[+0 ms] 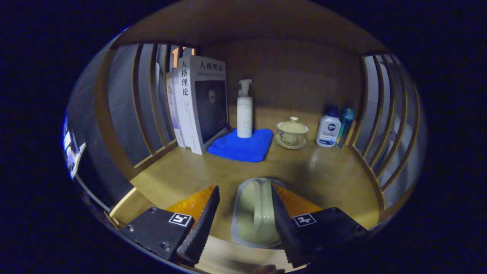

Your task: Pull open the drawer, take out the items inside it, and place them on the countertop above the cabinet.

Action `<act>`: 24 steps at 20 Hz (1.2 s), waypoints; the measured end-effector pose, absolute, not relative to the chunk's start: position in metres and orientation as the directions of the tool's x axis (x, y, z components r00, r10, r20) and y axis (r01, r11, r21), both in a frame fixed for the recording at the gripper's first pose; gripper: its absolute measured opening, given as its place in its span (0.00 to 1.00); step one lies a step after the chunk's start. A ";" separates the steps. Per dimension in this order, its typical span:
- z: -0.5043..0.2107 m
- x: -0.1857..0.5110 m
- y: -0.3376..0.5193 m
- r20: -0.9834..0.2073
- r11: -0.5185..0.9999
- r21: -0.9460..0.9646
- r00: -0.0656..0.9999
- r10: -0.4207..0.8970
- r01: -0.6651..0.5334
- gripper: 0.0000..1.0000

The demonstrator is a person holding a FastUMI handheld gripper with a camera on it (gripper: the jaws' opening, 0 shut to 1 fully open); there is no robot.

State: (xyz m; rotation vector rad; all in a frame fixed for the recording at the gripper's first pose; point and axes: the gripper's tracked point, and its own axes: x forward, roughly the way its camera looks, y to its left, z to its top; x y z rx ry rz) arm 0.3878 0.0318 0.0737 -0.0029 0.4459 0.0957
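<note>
A pale green ceramic cup [255, 213] with a handle-like ridge along its top rests on the wooden countertop [327, 179], between my two fingers. My gripper [245, 187] is open. The right finger [283, 217] lies along the cup's right side. The left finger [203, 220] stands apart from the cup, with a strip of bare wood between them. The cup's near end is partly hidden by the right finger.
Beyond the fingers, upright books [198, 102] lean at the back left. A white pump bottle [244, 110] stands on a folded blue cloth [241, 146]. A lidded tea bowl [292, 131] on a saucer, a white bottle [329, 127] and a teal bottle [345, 125] stand to the right. Wooden slats [380, 125] wall both sides.
</note>
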 end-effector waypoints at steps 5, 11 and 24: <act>0.085 0.389 0.023 -0.389 0.998 -0.013 0.920 0.053 -0.063 0.83; 0.132 0.338 0.023 -0.148 0.998 0.046 0.988 0.043 -0.037 0.85; 0.011 0.114 0.024 0.007 0.962 0.252 0.994 -0.111 0.106 1.00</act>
